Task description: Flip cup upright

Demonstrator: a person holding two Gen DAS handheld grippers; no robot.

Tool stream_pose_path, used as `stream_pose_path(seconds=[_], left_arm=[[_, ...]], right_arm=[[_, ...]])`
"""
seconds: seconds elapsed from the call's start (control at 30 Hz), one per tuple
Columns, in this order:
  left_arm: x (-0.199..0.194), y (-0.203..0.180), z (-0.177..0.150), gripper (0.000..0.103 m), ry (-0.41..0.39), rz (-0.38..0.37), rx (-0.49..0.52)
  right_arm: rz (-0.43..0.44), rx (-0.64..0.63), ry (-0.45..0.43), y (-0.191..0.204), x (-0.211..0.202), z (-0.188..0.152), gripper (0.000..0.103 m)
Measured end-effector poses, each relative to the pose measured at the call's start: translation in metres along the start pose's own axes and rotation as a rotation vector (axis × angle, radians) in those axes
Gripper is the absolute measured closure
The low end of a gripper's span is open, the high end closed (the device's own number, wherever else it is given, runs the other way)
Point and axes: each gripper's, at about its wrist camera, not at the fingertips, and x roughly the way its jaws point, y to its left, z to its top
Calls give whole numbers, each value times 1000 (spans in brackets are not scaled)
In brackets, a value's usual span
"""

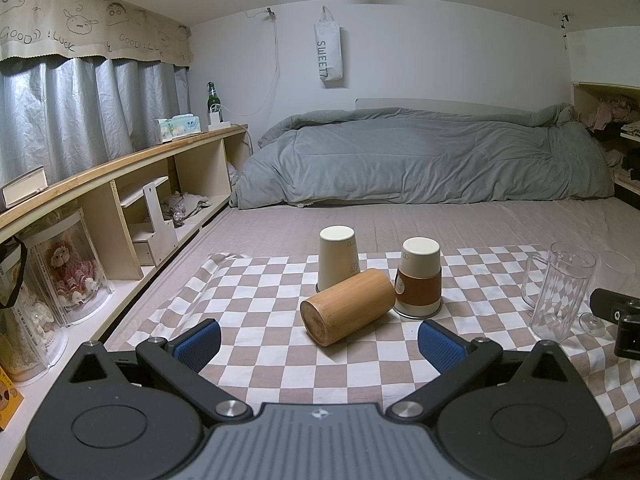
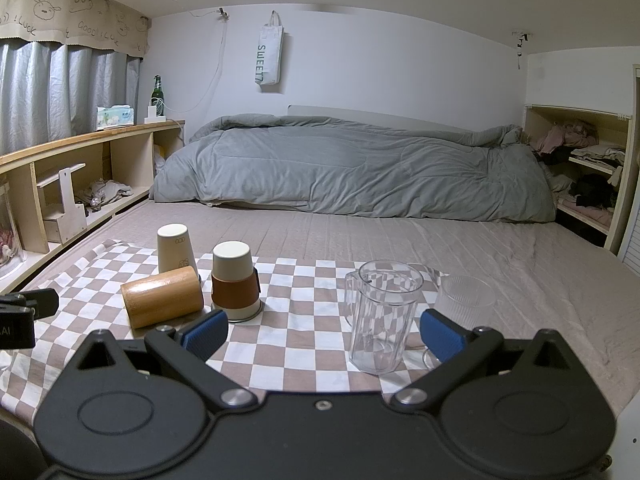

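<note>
A bamboo cup (image 1: pixel 347 306) lies on its side on the checkered cloth (image 1: pixel 256 296); it also shows in the right wrist view (image 2: pixel 162 297). Behind it a cream cup (image 1: pixel 337 257) (image 2: pixel 175 248) stands upside down. A cream cup with a brown sleeve (image 1: pixel 419 277) (image 2: pixel 235 282) stands upside down beside it. My left gripper (image 1: pixel 319 344) is open and empty, just in front of the bamboo cup. My right gripper (image 2: pixel 325 334) is open and empty, with a clear glass mug (image 2: pixel 380 316) standing upright between its fingers' line of sight.
A ribbed stemmed glass (image 2: pixel 466 300) stands right of the clear mug (image 1: pixel 558 290). A grey duvet (image 1: pixel 424 156) lies at the back of the bed. Wooden shelves (image 1: pixel 120 184) run along the left, and a shelf with clothes (image 2: pixel 580 168) is at right.
</note>
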Motion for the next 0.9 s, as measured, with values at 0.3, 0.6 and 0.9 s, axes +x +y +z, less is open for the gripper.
stream_pose_path(seconds=[0.3,0.6,0.9], left_arm=[[0,0,0,0,0,0,-1],[-7,1,2,0,-7,-1,-8],[3,8,14,0,-5,-47,-10]], right_arm=[[-1,1,0,1,-1,1,0],[33,0,-43,-4,0,7,0],[128,-43,-25,9,49,39,0]])
